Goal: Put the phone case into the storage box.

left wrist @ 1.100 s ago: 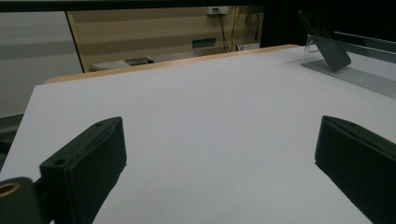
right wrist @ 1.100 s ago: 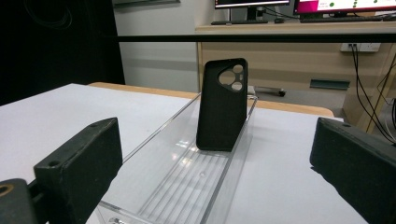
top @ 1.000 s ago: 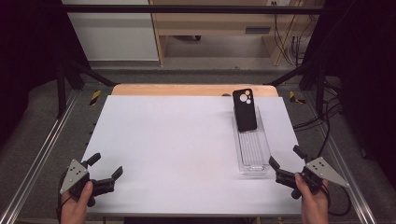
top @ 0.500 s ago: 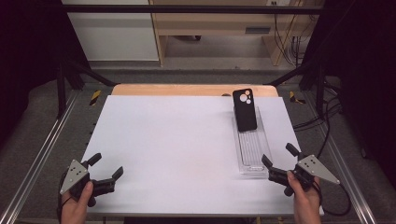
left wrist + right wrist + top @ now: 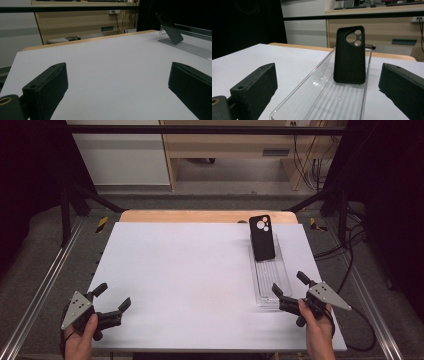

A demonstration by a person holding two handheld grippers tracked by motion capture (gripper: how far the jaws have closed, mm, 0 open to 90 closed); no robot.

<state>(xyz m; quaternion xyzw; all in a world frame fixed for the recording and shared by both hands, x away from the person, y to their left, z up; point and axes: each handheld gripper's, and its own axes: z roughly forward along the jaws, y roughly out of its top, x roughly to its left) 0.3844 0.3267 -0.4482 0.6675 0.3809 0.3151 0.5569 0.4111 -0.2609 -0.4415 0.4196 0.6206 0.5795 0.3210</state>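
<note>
I am lining the right gripper (image 5: 291, 287), jaws spread, toward the phone case (image 5: 349, 55): light, flexible; grip its side edges.

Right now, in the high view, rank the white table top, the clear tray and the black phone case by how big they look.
1. white table top
2. clear tray
3. black phone case, which stands propped in the tray's far end and looks shorter than it.
</note>
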